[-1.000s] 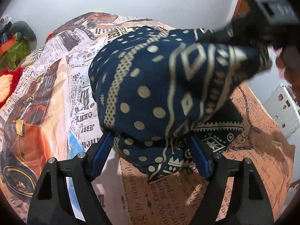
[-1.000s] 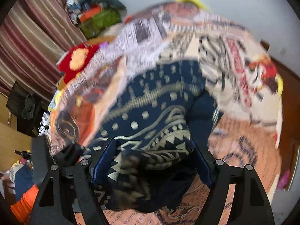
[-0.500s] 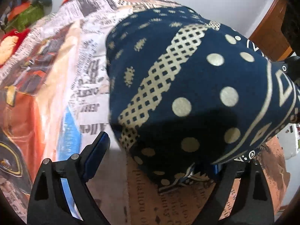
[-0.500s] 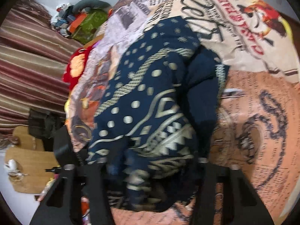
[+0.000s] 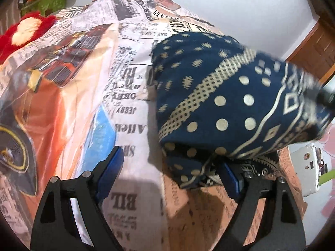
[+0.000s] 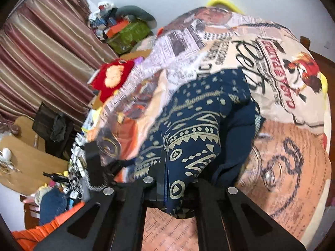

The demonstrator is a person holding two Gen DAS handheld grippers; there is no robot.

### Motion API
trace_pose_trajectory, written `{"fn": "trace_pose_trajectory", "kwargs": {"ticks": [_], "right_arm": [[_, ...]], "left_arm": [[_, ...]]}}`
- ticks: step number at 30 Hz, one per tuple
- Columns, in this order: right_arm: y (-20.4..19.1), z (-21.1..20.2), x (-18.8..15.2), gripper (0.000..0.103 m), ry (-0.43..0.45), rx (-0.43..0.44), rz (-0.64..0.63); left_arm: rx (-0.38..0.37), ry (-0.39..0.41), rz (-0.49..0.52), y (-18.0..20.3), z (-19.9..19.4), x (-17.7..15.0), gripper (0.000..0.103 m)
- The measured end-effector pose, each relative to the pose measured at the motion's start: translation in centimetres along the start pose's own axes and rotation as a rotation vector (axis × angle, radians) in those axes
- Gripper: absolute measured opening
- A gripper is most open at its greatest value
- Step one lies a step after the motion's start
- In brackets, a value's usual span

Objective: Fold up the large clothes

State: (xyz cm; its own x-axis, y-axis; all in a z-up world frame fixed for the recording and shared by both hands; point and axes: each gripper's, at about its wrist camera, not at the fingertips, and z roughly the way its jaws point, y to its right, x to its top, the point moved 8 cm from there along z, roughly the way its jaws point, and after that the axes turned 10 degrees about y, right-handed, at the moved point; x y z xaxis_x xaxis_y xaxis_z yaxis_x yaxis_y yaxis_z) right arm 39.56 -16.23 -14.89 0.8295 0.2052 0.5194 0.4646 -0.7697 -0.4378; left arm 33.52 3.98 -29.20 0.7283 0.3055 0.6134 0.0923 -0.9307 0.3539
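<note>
Navy cloth with cream dots and zigzags [image 5: 226, 104] lies bunched on the bed [image 5: 129, 96], over a bedspread printed like old newspaper. From beside the bed, the garment's long axis seems to run from the near edge up toward the wall, though the bunching makes that hard to call.

The right gripper [image 6: 165, 179] has its fingers pinched together on a fold of that cloth [image 6: 188, 138], and the fabric drapes up and away from the bite toward the far end of the bed. This hand has the garment; the grip looks firm.

The left gripper [image 5: 169, 173] stands wide, its jaws easing inward a little, pressing on nothing. Its left blue pad [image 5: 111, 171] is over bare bedspread. The cloth's near hem hangs just ahead of the opening, toward the right-hand finger, which it partly hides. So the fabric lies forward and to the right of this gripper.

I judge the next move needs the left hand to shift right and forward to catch that hem. Open bedspread stretches to the left, offering room to lay the garment flat; the bed's right edge is close.
</note>
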Motion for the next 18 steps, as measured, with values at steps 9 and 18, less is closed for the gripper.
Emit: {"fn": "trace_pose_trajectory", "kwargs": {"ticks": [9,18], "right_arm": [[6.4,2.6,-9.1,0.001,-0.098,-0.067,0.153],[7.3,2.0,-9.8,0.013,-0.076,-0.070,0.078]], "left_arm": [[0.110,-0.023,0.022,-4.7,-2.3,-0.7,0.086],[0.042,0.003,0.166,-3.2,-3.2,5.1,0.086]]}}
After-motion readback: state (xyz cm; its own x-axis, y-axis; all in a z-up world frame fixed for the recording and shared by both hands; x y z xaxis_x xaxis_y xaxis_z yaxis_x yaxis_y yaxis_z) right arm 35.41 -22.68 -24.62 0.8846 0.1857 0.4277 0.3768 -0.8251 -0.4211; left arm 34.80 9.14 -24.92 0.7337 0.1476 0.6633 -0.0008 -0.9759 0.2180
